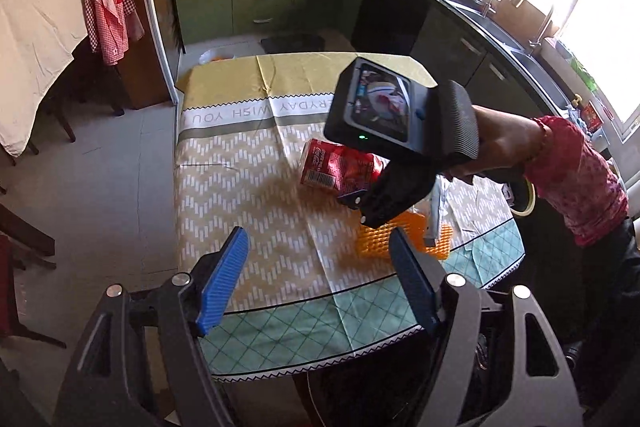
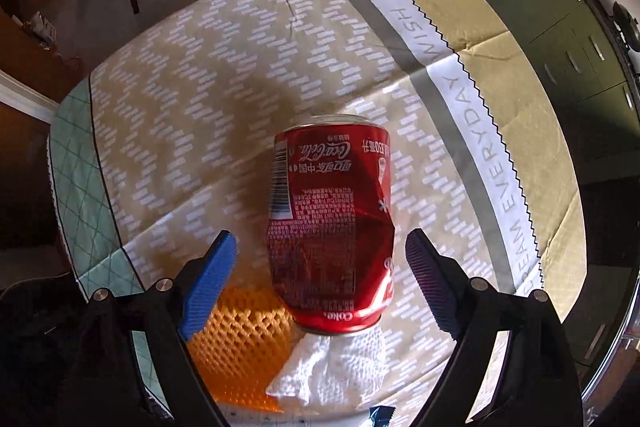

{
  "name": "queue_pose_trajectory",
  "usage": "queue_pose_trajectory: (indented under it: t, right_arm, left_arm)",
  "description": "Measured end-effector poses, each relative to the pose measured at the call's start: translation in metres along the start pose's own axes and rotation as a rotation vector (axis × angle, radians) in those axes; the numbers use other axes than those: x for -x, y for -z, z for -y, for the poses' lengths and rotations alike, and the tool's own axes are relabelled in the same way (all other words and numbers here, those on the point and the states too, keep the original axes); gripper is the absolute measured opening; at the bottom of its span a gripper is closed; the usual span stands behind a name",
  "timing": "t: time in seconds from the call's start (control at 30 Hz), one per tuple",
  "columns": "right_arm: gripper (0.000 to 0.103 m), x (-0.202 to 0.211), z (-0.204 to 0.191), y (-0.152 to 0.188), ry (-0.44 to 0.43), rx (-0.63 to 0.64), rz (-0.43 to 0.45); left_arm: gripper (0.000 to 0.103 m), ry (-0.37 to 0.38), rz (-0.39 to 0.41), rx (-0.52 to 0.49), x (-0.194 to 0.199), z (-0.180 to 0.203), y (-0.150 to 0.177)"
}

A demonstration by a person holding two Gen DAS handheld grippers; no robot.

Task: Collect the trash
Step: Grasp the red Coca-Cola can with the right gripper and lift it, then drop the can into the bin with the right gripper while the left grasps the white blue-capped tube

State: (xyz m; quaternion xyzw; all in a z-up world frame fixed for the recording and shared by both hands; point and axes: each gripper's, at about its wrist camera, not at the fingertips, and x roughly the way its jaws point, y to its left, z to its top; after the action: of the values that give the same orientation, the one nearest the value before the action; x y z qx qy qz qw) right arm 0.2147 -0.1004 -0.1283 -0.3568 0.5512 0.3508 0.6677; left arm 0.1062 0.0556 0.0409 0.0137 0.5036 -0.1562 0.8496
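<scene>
Right gripper (image 2: 320, 279) spread wide above a dented red can (image 2: 330, 227), pointing down at it. Can lying on its side on the table (image 2: 200, 67), lengthwise between the two blue pads (image 2: 208, 283), clear gaps on both sides, no pad touching metal. Lower rim of the can close to the fingers' roots, top end reaching past the fingertips. Beneath that rim, white foam net (image 2: 332, 367); toward the left finger, orange foam net (image 2: 240, 339), partly under it.

On the can: "Coca-Cola" script, Chinese characters, a barcode, "Coke" near the rim, all read upside down. On the cloth's white band: "DREAM EVERYDAY WISH YOU".

Left gripper (image 1: 318, 275) also released, nothing between its pads, held off the table's near part. Can well beyond its fingertips, partly hidden by the right gripper's body with a lit screen (image 1: 380, 103).
</scene>
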Motion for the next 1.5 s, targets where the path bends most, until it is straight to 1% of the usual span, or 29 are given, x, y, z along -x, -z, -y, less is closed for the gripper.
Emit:
queue_pose_trajectory:
  t: [0.07, 0.13, 0.2, 0.23, 0.33, 0.43, 0.53, 0.6, 0.67, 0.77, 0.83, 0.93, 1.03, 1.1, 1.17, 1.3, 1.37, 1.5]
  right_arm:
    - [0.086, -0.010, -0.001, -0.006, 0.002, 0.002, -0.021]
    - [0.086, -0.019, 0.000, -0.008, 0.024, 0.000, -0.038]
    - [0.080, -0.026, 0.004, -0.008, 0.021, -0.011, -0.056]
    - [0.073, -0.029, 0.007, -0.008, 0.021, -0.022, -0.064]
    - [0.071, -0.031, 0.017, -0.007, 0.005, -0.065, -0.052]
    - [0.070, -0.029, 0.036, -0.005, -0.011, -0.118, -0.023]
    - [0.069, -0.019, 0.061, -0.001, -0.043, -0.188, 0.015]
    - [0.069, -0.005, 0.078, 0.007, -0.068, -0.240, 0.058]
    - [0.069, 0.013, 0.097, 0.024, -0.100, -0.290, 0.104]
    - [0.069, 0.042, 0.113, 0.047, -0.112, -0.371, 0.161]
    - [0.069, 0.061, 0.129, 0.072, -0.102, -0.419, 0.187]
    - [0.069, 0.093, 0.148, 0.117, -0.042, -0.492, 0.203]
    - [0.069, 0.121, 0.171, 0.178, 0.011, -0.587, 0.200]
    - [0.069, 0.134, 0.182, 0.228, 0.036, -0.648, 0.192]
    - [0.069, 0.139, 0.194, 0.277, 0.056, -0.723, 0.177]
    - [0.069, 0.136, 0.212, 0.370, 0.065, -0.883, 0.153]
    - [0.069, 0.129, 0.219, 0.409, 0.057, -0.955, 0.148]
    - [0.069, 0.107, 0.228, 0.471, 0.026, -1.062, 0.146]
  left_arm:
    - [0.069, 0.009, -0.010, -0.007, -0.005, 0.000, 0.001]
    - [0.070, 0.018, -0.020, -0.012, -0.010, 0.001, 0.001]
    - [0.070, 0.021, -0.033, -0.014, -0.015, 0.001, 0.002]
    - [0.070, 0.023, -0.040, -0.016, -0.017, 0.002, 0.002]
    - [0.071, 0.029, -0.058, -0.026, -0.026, 0.007, 0.001]
    - [0.071, 0.045, -0.079, -0.055, -0.036, 0.019, -0.003]
    - [0.071, 0.072, -0.107, -0.113, -0.050, 0.045, -0.009]
    - [0.073, 0.095, -0.130, -0.165, -0.062, 0.066, -0.014]
    - [0.074, 0.118, -0.158, -0.222, -0.076, 0.090, -0.019]
    - [0.074, 0.151, -0.210, -0.309, -0.103, 0.128, -0.027]
    - [0.074, 0.164, -0.240, -0.369, -0.121, 0.151, -0.032]
    - [0.074, 0.178, -0.297, -0.479, -0.151, 0.185, -0.037]
    - [0.074, 0.192, -0.377, -0.591, -0.184, 0.212, -0.036]
    - [0.072, 0.199, -0.433, -0.646, -0.203, 0.228, -0.034]
    - [0.071, 0.213, -0.476, -0.680, -0.218, 0.242, -0.031]
    - [0.062, 0.213, -0.536, -0.721, -0.241, 0.259, -0.029]
    - [0.059, 0.186, -0.558, -0.733, -0.251, 0.262, -0.028]
    - [0.059, 0.138, -0.585, -0.740, -0.263, 0.259, -0.029]
